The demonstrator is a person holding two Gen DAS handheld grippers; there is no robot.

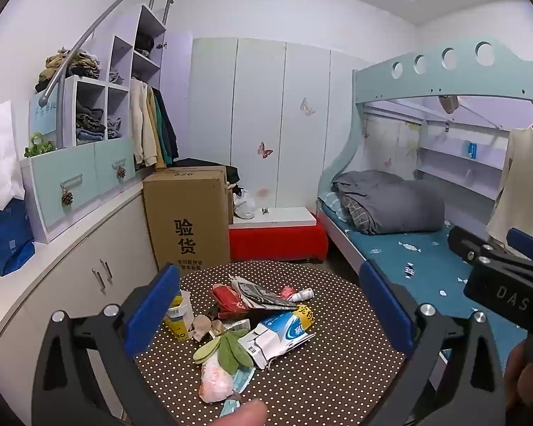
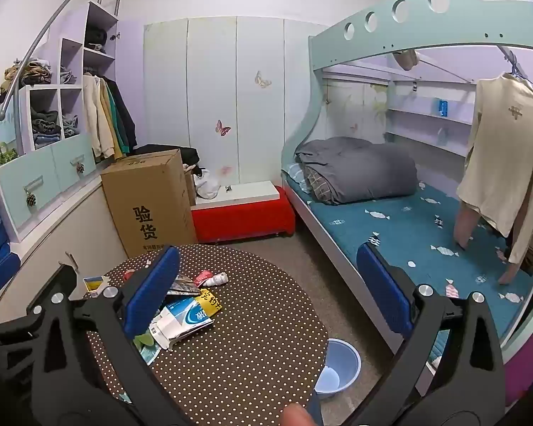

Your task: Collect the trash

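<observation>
We hold our left gripper (image 1: 270,314) and right gripper (image 2: 266,287) wide open, with nothing in them. The trash (image 1: 252,323) lies in a heap near the middle of the dotted table (image 1: 319,383). A blue bucket (image 2: 339,365) sits on the floor by the table's right edge.

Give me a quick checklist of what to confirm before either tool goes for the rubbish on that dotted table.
1. Left tool open with nothing in it: ok.
2. Right tool open with nothing in it: ok.
3. Rubbish pile within view on the dotted table: ok.
4. Blue bin on the floor beside the table, mouth unobstructed: ok.
5. Bin empty enough for the pile: cannot tell, only part of its inside shows.
6. Blue and white pack lies on top, free to grab: ok.
</observation>
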